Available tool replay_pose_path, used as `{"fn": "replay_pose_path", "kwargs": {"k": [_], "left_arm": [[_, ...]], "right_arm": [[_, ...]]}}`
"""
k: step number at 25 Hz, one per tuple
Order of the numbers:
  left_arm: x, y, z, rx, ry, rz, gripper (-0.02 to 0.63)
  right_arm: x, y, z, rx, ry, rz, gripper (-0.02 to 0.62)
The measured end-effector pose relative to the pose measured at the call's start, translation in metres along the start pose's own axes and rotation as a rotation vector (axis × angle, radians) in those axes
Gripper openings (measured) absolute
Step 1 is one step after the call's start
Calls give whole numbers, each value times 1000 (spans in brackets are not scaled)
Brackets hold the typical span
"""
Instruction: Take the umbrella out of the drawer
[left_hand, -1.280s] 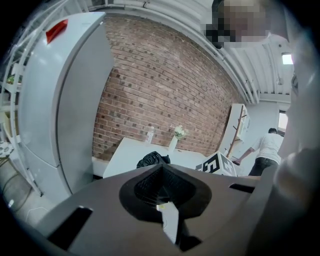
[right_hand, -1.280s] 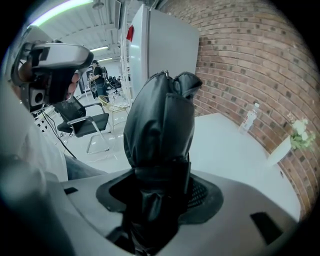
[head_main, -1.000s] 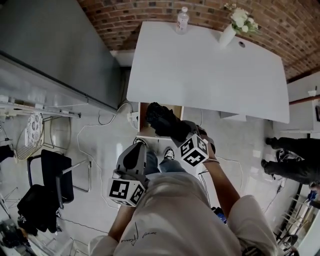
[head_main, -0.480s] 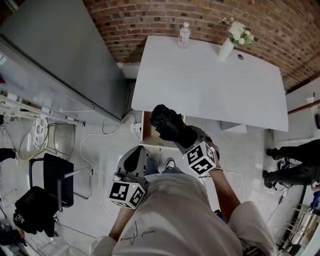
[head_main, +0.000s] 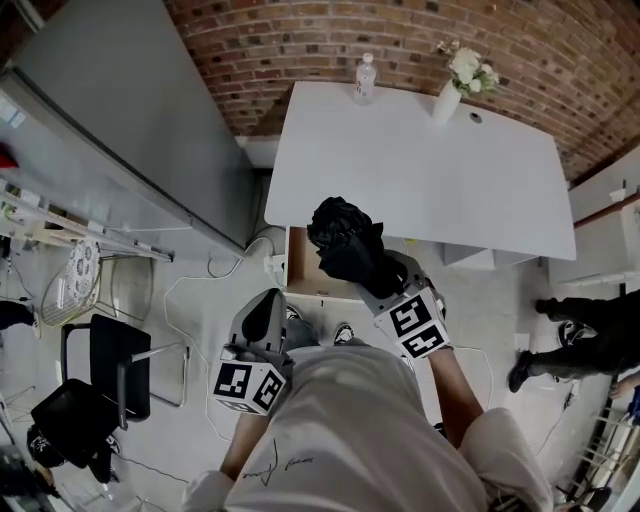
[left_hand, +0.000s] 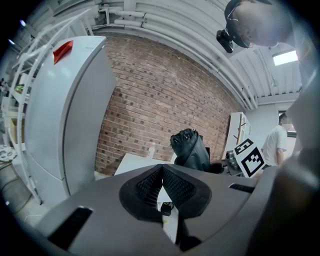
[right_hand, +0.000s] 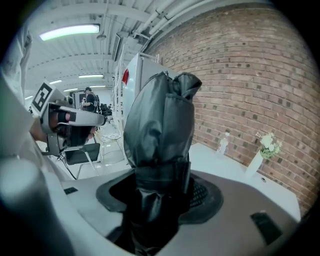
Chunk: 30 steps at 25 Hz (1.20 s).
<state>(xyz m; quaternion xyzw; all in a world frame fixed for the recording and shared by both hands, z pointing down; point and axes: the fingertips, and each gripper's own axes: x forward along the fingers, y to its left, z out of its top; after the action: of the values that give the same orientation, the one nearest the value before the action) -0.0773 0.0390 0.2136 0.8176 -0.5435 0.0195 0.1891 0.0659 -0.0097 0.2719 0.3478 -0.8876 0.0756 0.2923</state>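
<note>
Now gripping umbrella (head_main: 342, 240) in right gripper (head_main: 372, 272), jaws wide round its folded black bundle. Holding it clear above open drawer (head_main: 299, 268), at desk's (head_main: 450, 170) near edge. Carrying left gripper (head_main: 267, 308) low, jaws pressed together, near drawer's left front corner.

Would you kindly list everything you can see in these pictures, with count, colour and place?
table: one, white, against the brick wall
bottle: one, clear, table's far edge
vase of flowers: one, white, far edge, right of the bottle
drawer: one, brown inside, open under the table's near edge
umbrella: one, black, folded, held above the drawer
fridge: one, grey, left of the table
chair: one, black, on the floor at left
bystander: one, dark clothes, right edge
left gripper: one, grey, fingers together, empty
right gripper: one, grey, fingers clamped on the umbrella
</note>
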Motion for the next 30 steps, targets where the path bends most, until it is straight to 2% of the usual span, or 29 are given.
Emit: {"fn": "replay_pose_path", "kwargs": {"k": [9, 16, 30], "left_arm": [[-9, -7, -2, -8, -14, -19, 17], [-19, -5, 1, -10, -35, 11, 17], [-26, 3, 9, -7, -49, 23, 17]], "right_arm": [[-42, -6, 7, 62, -104, -59, 253], [-61, -9, 11, 99, -202, -80, 255], [-82, -18, 14, 131, -257, -165, 253]]}}
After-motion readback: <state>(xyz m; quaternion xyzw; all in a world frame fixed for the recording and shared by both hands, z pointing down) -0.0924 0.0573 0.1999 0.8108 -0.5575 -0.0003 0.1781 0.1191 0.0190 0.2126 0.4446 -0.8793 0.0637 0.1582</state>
